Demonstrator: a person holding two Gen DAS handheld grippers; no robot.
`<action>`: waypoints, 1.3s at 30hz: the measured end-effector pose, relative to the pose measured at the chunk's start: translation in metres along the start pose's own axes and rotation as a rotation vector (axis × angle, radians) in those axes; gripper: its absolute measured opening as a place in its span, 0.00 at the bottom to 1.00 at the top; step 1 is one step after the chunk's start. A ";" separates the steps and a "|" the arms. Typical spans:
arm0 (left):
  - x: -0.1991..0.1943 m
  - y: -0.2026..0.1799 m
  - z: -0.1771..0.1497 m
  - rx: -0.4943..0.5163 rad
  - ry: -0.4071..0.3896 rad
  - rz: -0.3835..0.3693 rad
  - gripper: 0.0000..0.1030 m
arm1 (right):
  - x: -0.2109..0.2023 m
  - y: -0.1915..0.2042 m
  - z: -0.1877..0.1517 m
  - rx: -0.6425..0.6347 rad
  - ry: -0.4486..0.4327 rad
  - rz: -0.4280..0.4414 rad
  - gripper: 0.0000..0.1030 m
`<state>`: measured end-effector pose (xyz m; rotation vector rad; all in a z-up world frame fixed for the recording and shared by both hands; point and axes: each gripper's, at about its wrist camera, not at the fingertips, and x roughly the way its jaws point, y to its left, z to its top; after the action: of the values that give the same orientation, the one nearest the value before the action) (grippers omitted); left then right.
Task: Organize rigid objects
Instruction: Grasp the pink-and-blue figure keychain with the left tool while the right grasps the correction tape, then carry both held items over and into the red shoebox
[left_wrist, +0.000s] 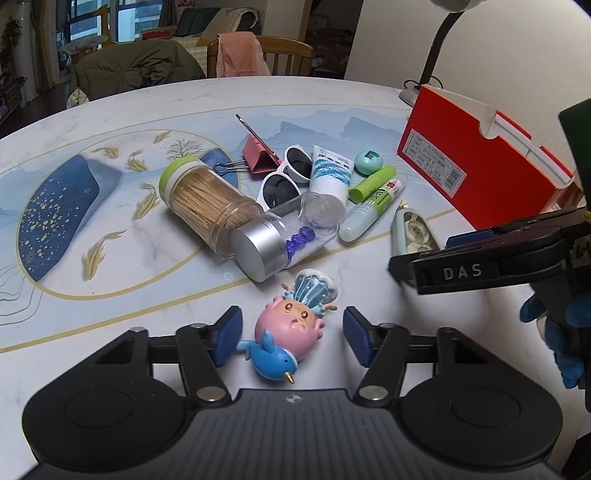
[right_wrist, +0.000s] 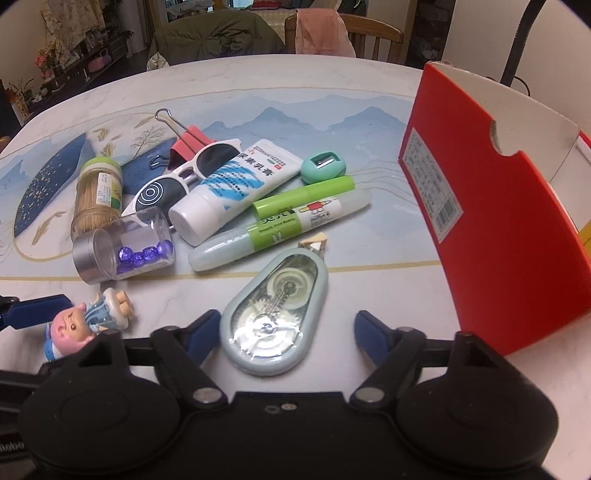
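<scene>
Both grippers' fingers (left_wrist: 229, 332) gape, straddling figurine (left_wrist: 286, 332) and tape dispenser (right_wrist: 275, 314), clutter beyond.

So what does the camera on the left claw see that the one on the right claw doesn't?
Only the left view shows the right claw from the side, a blue-gloved hand behind it, and the toy's blue whale in full. Only the right view shows the correction tape dispenser flat on, between its own open pads, and the sharpener's blade slot. Both show the pink figurine, the toothpick jar, the bead jar, the sunglasses, the cream tube and the red box.
</scene>
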<state>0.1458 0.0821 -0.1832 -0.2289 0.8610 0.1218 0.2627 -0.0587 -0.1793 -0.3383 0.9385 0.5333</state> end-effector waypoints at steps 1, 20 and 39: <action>0.000 -0.001 0.000 0.003 0.001 0.004 0.52 | -0.001 -0.001 0.000 0.001 -0.005 -0.001 0.64; -0.019 -0.017 0.000 -0.051 0.006 0.022 0.35 | -0.054 -0.025 -0.011 0.003 -0.092 0.090 0.50; -0.071 -0.083 0.069 -0.027 -0.140 -0.057 0.35 | -0.137 -0.067 0.009 -0.019 -0.243 0.155 0.50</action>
<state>0.1673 0.0179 -0.0728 -0.2670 0.7131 0.0957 0.2412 -0.1480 -0.0573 -0.2128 0.7281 0.7094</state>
